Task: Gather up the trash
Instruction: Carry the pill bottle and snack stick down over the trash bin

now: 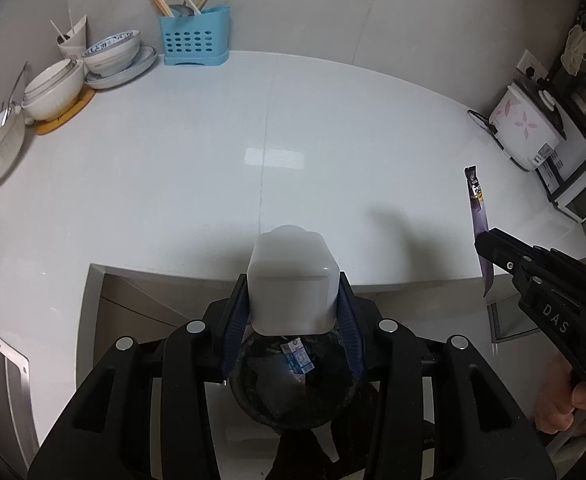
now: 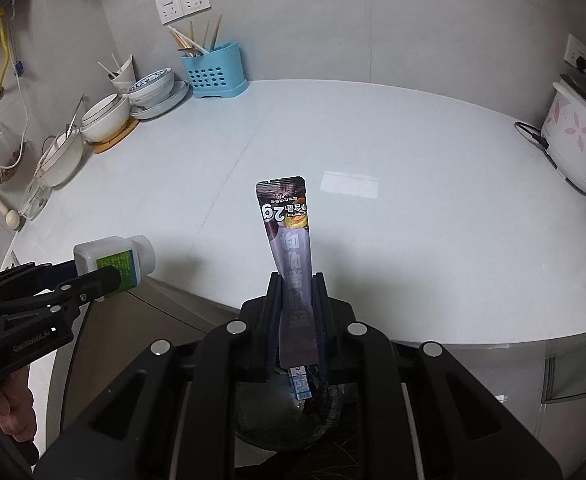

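My left gripper [image 1: 293,292] is shut on a white plastic bottle [image 1: 291,276], seen bottom-first; in the right wrist view the bottle [image 2: 113,258] shows a green and blue label and a white cap. My right gripper [image 2: 296,292] is shut on a long purple snack wrapper [image 2: 289,236] that stands up between its fingers; the wrapper [image 1: 478,216] also shows at the right of the left wrist view. Both grippers hang past the counter's front edge, above a dark bin [image 1: 253,396] lined with a black bag. A small blue and white carton [image 1: 297,358] lies inside the bin [image 2: 333,412].
A white counter [image 1: 213,152] spreads ahead. Stacked bowls and plates [image 1: 109,58] and a blue utensil holder [image 1: 195,36] stand at its back left. A white rice cooker [image 1: 527,128] sits at the right. A hand [image 1: 561,400] holds the right gripper's handle.
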Demonstrator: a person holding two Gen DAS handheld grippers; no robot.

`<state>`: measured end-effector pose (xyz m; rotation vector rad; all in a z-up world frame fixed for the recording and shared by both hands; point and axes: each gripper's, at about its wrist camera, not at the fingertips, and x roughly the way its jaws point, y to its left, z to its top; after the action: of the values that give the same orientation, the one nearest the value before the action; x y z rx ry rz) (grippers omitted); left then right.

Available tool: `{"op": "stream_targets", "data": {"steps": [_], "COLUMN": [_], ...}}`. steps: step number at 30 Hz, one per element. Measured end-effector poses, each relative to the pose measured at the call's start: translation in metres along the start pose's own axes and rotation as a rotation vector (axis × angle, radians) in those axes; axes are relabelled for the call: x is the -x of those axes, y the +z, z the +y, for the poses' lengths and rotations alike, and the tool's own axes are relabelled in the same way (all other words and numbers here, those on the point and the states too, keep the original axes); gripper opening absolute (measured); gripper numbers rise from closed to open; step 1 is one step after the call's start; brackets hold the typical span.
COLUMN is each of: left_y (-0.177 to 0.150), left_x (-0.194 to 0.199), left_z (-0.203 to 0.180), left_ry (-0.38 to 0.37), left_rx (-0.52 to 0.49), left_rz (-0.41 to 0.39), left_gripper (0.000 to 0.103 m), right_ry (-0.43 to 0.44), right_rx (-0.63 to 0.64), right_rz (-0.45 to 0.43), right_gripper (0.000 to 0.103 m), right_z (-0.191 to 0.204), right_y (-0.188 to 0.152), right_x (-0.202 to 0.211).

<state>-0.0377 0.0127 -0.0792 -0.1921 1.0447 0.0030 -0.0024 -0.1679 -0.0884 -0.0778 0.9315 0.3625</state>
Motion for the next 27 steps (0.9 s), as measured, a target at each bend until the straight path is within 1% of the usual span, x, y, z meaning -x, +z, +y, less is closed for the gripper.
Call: {"op": "stream_targets", "data": {"steps": [3, 5, 10, 12, 20, 24, 27], "left_y": [-0.014, -0.023, -0.048, -0.056, -0.080, -0.089, -0.098], "left_x": [0.002, 0.000, -0.018, -0.025, -0.047, -0.051, -0.061], "left_z": [0.003, 0.002, 0.003, 0.004, 0.011, 0.013, 0.015], "left_ry": [-0.008, -0.009, -0.031, -0.037, -0.019, -0.008, -0.002], "left_rx": [0.009, 0.003, 0.012, 0.015, 0.036, 0.041, 0.050], "left_rz": [0.009, 0.016, 0.061, 0.081, 0.119, 0.105, 0.112], "left_gripper": [0.041, 0.041, 0.041, 0.041, 0.041, 0.041, 0.041], "right_ry": [0.008, 0.020, 0.041, 0.031, 0.025, 0.020, 0.014], "right_rx": [0.017, 0.028, 0.022, 0.032, 0.078, 0.107, 0.112], "right_rz": [-0.009, 0.004, 0.040, 0.051, 0.085, 0.101, 0.141], "right_gripper": [0.014, 0.014, 0.014, 0.014, 0.014, 0.014, 0.014], "right_z": [0.004, 0.007, 0.008, 0.010, 0.021, 0.023, 0.023], "right_y": [-0.011, -0.017, -0.032, -0.038, -0.062, -0.079, -0.094], "right_x": [0.005, 0.002, -0.012, -0.018, -0.037, -0.050, -0.065]}}
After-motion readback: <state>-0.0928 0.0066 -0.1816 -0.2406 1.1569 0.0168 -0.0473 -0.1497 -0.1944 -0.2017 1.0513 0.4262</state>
